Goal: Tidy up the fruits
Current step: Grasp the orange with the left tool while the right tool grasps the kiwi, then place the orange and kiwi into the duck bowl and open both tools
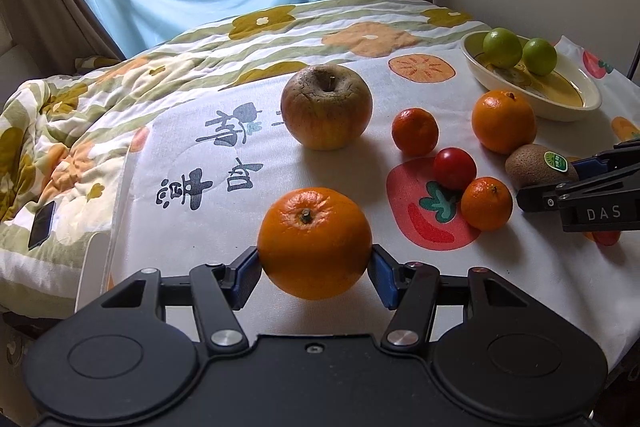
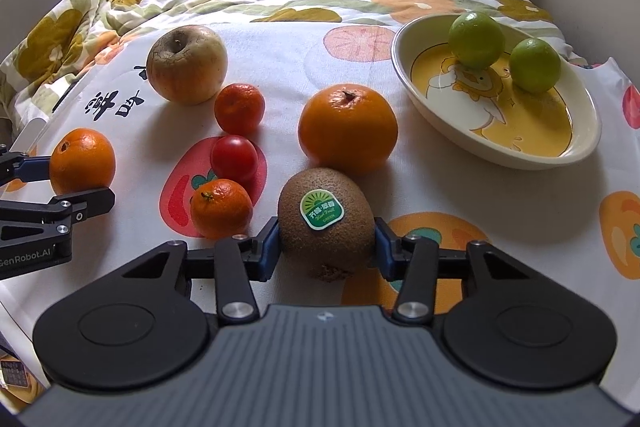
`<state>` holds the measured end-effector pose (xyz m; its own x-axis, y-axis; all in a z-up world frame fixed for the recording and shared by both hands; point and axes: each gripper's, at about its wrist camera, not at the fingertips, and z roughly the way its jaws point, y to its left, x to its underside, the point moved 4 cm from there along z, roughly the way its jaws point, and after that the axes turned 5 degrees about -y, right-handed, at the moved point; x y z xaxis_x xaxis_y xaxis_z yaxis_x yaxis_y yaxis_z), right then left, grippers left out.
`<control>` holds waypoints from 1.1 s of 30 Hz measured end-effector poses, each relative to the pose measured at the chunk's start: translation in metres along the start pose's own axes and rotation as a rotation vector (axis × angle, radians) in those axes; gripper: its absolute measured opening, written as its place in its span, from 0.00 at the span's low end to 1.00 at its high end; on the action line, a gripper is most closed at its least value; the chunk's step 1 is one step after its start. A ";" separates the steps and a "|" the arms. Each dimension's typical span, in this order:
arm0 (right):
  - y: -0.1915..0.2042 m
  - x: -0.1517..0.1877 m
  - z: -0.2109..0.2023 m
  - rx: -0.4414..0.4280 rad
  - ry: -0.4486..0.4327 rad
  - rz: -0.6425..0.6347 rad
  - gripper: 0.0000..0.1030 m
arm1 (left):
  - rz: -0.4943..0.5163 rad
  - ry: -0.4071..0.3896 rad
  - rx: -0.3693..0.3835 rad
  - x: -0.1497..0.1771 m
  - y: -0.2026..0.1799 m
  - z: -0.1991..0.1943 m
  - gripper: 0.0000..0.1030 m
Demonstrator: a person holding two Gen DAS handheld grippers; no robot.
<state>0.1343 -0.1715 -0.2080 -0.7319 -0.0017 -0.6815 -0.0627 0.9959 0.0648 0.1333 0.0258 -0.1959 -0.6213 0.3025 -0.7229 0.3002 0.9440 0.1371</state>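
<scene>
Green limes (image 2: 476, 39): two already in the oval dish (image 2: 580, 155), at 2 o'clock.
Left gripper (image 1: 315, 267): pinches an orange (image 1: 315, 243).
Right gripper (image 2: 326, 247): pinches the kiwi (image 2: 326, 223).
Left to sort: apple (image 2: 187, 65), big orange (image 2: 348, 129), two mandarins (image 2: 239, 109), tomato (image 2: 234, 158).

Two large oranges: one (image 1: 314, 243) between the left gripper's fingers, the other (image 2: 348, 128) just ahead of the right gripper's fingers. Two small mandarins: one (image 2: 221, 208) just left of the right fingers, one (image 2: 239, 108) farther ahead. One cherry tomato (image 2: 234, 157) between those mandarins. One kiwi (image 2: 326, 220) between the right fingers. One wrinkled apple (image 1: 326, 106) well ahead of the left fingers. Two limes (image 2: 476, 39) (image 2: 535, 65) in one oval dish (image 2: 496, 151), ahead and right of the right fingers.
</scene>
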 end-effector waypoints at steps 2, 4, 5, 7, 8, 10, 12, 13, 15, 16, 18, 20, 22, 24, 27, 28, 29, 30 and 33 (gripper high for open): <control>-0.001 0.001 -0.004 -0.008 0.001 0.007 0.60 | -0.005 -0.005 -0.005 -0.001 -0.001 -0.006 0.60; -0.001 0.001 -0.010 -0.014 0.000 0.016 0.60 | -0.013 -0.006 -0.008 -0.003 -0.001 -0.012 0.60; -0.002 0.001 -0.013 -0.016 -0.002 0.020 0.60 | -0.016 -0.006 -0.009 -0.005 -0.002 -0.015 0.60; -0.004 0.000 -0.021 -0.020 -0.009 0.029 0.60 | -0.023 -0.004 -0.009 -0.007 -0.004 -0.021 0.60; -0.005 -0.001 -0.024 -0.023 -0.011 0.033 0.60 | -0.025 -0.003 -0.008 -0.009 -0.006 -0.025 0.60; -0.008 -0.003 -0.032 -0.027 -0.015 0.040 0.60 | -0.029 -0.006 -0.004 -0.013 -0.010 -0.033 0.60; -0.013 -0.005 -0.041 -0.031 -0.019 0.048 0.60 | -0.039 -0.016 0.008 -0.018 -0.016 -0.042 0.60; -0.015 -0.006 -0.044 -0.034 -0.019 0.050 0.60 | -0.039 -0.019 0.011 -0.020 -0.019 -0.045 0.60; -0.019 -0.008 -0.052 -0.040 -0.021 0.047 0.60 | -0.031 -0.030 0.017 -0.026 -0.028 -0.053 0.60; -0.021 -0.009 -0.055 -0.041 -0.023 0.043 0.60 | -0.029 -0.033 0.020 -0.028 -0.032 -0.056 0.60; -0.029 -0.013 -0.062 -0.042 -0.026 0.037 0.60 | -0.025 -0.040 0.026 -0.035 -0.042 -0.061 0.60; -0.037 -0.016 -0.069 -0.041 -0.031 0.036 0.60 | -0.021 -0.048 0.032 -0.043 -0.052 -0.064 0.60; -0.048 -0.021 -0.075 -0.039 -0.040 0.032 0.60 | -0.018 -0.059 0.039 -0.053 -0.064 -0.066 0.60; -0.060 -0.027 -0.080 -0.030 -0.050 0.022 0.60 | -0.017 -0.069 0.049 -0.063 -0.076 -0.067 0.60; -0.080 -0.035 -0.085 -0.016 -0.064 0.015 0.60 | -0.021 -0.079 0.069 -0.078 -0.095 -0.064 0.60; -0.087 -0.037 -0.086 -0.014 -0.066 0.017 0.60 | -0.023 -0.080 0.075 -0.081 -0.100 -0.062 0.60; -0.096 -0.040 -0.086 -0.010 -0.069 0.018 0.60 | -0.022 -0.082 0.081 -0.086 -0.107 -0.060 0.60; -0.102 -0.042 -0.086 -0.006 -0.071 0.019 0.60 | -0.019 -0.085 0.086 -0.091 -0.116 -0.057 0.60; -0.126 -0.050 -0.084 0.001 -0.076 0.021 0.59 | -0.013 -0.090 0.094 -0.103 -0.136 -0.048 0.60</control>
<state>0.1221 -0.3049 -0.1206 -0.6792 0.0262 -0.7335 -0.0474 0.9957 0.0794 0.1222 -0.1272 -0.1074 -0.5595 0.2731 -0.7825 0.3616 0.9300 0.0660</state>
